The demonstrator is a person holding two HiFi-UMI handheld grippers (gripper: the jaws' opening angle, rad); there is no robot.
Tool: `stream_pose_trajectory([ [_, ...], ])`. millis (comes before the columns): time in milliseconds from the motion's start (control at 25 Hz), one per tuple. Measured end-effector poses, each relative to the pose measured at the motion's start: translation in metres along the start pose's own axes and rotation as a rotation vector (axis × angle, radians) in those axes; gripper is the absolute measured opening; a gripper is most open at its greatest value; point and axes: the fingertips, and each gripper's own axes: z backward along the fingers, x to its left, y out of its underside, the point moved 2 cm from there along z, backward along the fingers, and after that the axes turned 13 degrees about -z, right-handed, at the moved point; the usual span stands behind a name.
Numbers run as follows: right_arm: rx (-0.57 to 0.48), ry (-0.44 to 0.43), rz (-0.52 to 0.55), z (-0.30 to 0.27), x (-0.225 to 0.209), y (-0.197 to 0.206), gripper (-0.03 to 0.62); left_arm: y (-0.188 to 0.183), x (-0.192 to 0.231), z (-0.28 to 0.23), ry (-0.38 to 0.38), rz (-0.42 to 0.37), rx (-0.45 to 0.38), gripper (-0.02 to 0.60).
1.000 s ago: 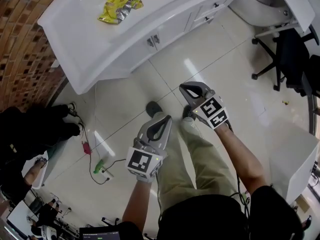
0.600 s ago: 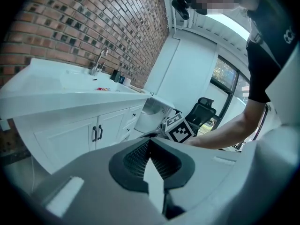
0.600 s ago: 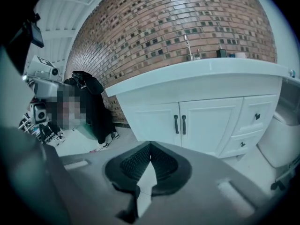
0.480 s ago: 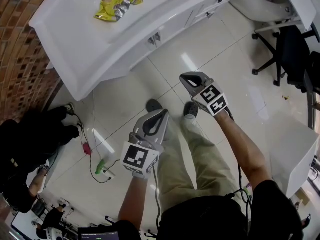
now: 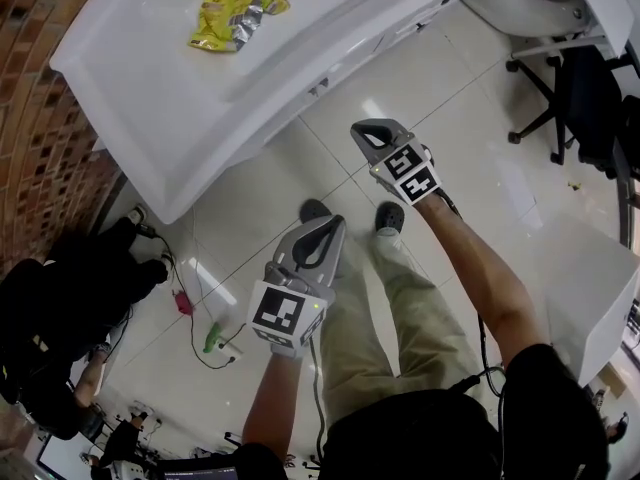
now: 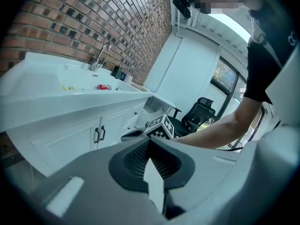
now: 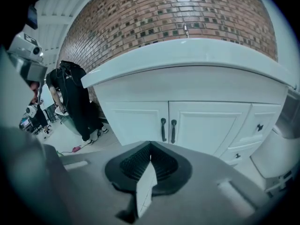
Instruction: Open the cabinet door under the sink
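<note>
The white sink cabinet fills the right gripper view, with two shut doors, the left door (image 7: 136, 123) and the right door (image 7: 206, 125). Their dark vertical handles (image 7: 168, 130) stand side by side at the middle seam. My right gripper (image 7: 150, 145) is shut and empty, pointed at those handles from a short way off. In the head view the right gripper (image 5: 360, 130) reaches ahead toward the counter's front edge (image 5: 300, 78), which hides most of the doors. My left gripper (image 5: 333, 228) hangs lower and nearer my legs, shut and empty. It sees the cabinet handles (image 6: 99, 134) from the side.
Yellow snack packets (image 5: 235, 13) lie on the white counter top. A faucet (image 7: 186, 30) stands against the brick wall. Drawers with a knob (image 7: 259, 127) sit right of the doors. A black office chair (image 5: 580, 98), floor cables (image 5: 205, 333), a person in black (image 7: 70, 97) and a white box (image 5: 590, 288) surround me.
My right gripper has moved forward and up toward the cabinet. The counter has come closer in the head view. The left gripper has stayed about where it was.
</note>
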Motion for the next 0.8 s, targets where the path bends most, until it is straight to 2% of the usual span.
stream_pose_trajectory([
  [120, -0.011, 0.03, 0.015, -0.018, -0.008, -0.011, -0.011, -0.007, 0.013, -0.005, 0.001, 0.003, 0.003, 0.015],
  [200, -0.009, 0.044, -0.003, -0.032, -0.015, -0.015, 0.035, -0.011, 0.021, -0.008, -0.002, 0.006, 0.003, 0.015],
  [520, 0.008, 0.122, -0.091, -0.077, -0.048, -0.022, 0.049, -0.029, 0.043, -0.019, -0.02, 0.035, -0.014, 0.015],
  [800, 0.016, 0.144, -0.136, -0.1, -0.059, -0.025, 0.061, -0.028, 0.044, -0.024, -0.002, 0.039, 0.008, 0.015],
])
